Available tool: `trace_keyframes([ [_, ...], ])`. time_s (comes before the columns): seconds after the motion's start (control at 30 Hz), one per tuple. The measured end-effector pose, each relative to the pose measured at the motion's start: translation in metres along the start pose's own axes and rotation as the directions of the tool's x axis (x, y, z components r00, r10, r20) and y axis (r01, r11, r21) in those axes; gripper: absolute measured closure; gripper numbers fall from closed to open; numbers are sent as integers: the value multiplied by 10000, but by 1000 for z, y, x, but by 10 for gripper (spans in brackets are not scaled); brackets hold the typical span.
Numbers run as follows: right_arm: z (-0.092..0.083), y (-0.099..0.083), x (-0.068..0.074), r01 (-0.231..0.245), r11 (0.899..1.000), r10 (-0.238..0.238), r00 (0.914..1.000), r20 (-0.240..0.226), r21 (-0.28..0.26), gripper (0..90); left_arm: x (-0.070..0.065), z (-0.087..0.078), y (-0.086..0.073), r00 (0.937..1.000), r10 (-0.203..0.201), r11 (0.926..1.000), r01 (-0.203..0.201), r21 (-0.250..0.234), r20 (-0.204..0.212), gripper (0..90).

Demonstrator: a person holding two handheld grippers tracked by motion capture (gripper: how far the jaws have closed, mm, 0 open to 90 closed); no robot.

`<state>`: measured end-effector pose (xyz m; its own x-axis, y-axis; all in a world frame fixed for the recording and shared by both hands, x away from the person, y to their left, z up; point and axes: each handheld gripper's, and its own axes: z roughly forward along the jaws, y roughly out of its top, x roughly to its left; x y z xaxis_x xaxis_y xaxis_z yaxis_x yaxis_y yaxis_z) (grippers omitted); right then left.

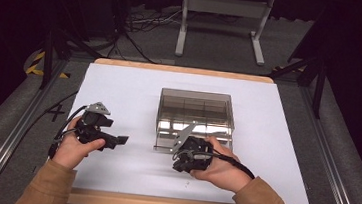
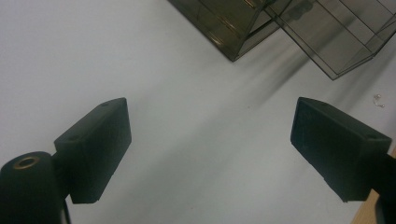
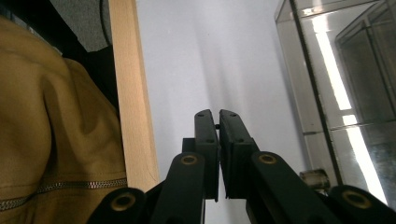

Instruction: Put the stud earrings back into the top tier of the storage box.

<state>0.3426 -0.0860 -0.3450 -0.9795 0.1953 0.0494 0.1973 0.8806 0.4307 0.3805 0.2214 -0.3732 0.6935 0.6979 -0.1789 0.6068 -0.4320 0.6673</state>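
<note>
Big white table [image 1: 119,91] with a wooden edge [image 1: 182,70] at the near and far sides. In the middle, a bit to the right, a clear dark plastic box [image 1: 195,114] sitting right on the top. Something tiny [image 2: 379,100] near the front edge.

Smoked clear plastic box [image 1: 195,114] sits upright mid-table on my white sheet, open side toward me. Inner dividers show through its walls. My left gripper view catches its corner [image 2: 233,28]; the right gripper view, its glossy wall [image 3: 336,84].
</note>
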Motion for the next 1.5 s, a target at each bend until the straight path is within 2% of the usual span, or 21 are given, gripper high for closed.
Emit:
trace_keyframes([
  [0.37,-16,2,-5,-189,9990,198,9996,213,-395,870,0,0,0,10000,-28,10000,28,-14,-17,129],
  [0.53,-21,2,-7,-429,9977,444,9986,274,-532,870,0,0,0,10000,-44,10000,44,-15,3,129],
  [0.83,-29,2,-16,-713,9944,768,9946,693,-782,870,0,-1,0,10000,-30,10000,30,-11,-17,129],
  [1.23,-34,-3,-32,-1492,9842,1601,9798,1199,-948,869,0,-1,0,10000,-47,10000,47,35,9,129],
  [1.5,-33,-4,-40,-2018,9763,2112,9673,1408,-778,868,0,0,0,10000,-6,10000,6,8,-23,129],
])
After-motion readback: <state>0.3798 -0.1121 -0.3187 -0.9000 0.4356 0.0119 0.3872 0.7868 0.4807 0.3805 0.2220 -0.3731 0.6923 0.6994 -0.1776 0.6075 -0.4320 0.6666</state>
